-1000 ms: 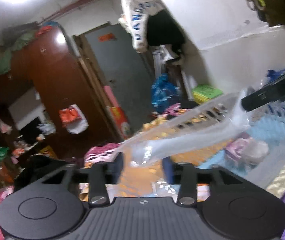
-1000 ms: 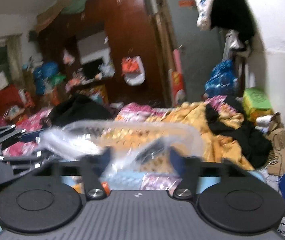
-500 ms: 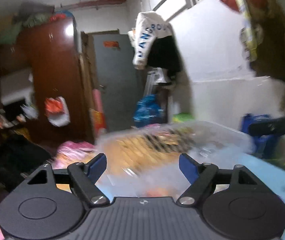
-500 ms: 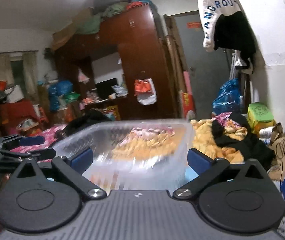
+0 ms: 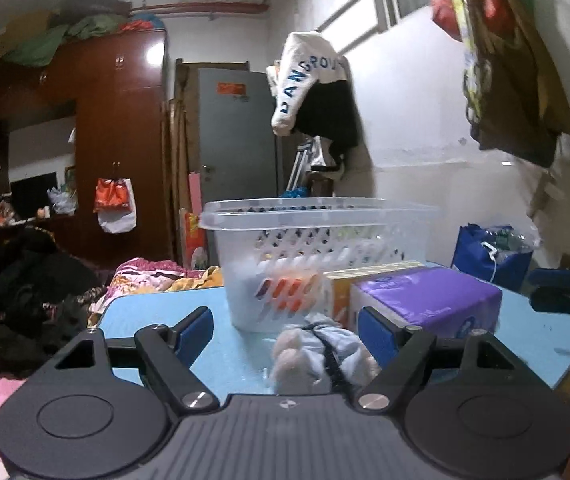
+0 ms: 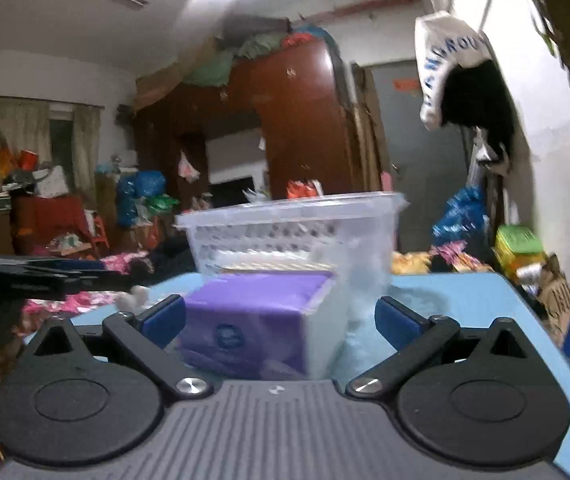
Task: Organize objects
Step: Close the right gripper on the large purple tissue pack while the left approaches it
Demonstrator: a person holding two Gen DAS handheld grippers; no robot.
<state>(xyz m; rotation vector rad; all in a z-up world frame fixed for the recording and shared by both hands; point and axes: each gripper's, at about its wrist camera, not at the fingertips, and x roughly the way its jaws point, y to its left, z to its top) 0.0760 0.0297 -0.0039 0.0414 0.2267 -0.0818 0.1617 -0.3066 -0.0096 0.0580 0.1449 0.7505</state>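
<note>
A clear plastic basket [image 5: 317, 248] stands upright on the blue table [image 5: 157, 312]; it also shows in the right wrist view [image 6: 293, 236]. A purple tissue pack [image 5: 429, 300] lies in front of it, with a yellow-orange box [image 5: 349, 284] beside. A small plush toy in pale blue [image 5: 317, 356] lies between the fingers of my left gripper [image 5: 285, 332], which is open. My right gripper [image 6: 281, 316] is open, with the purple tissue pack [image 6: 257, 324] between its fingers. Neither holds anything.
The blue table's [image 6: 485, 304] edges are close on both sides. A bed with piled clothes [image 5: 25, 292] lies left. A blue bag [image 5: 489, 252] stands by the white wall. A brown wardrobe [image 5: 117, 152] and grey door [image 5: 237, 140] stand behind.
Both grippers were shut on the basket's rim and carrying it. They have opened, and the basket now stands on the table. Both grippers have pulled back and down to table level.
</note>
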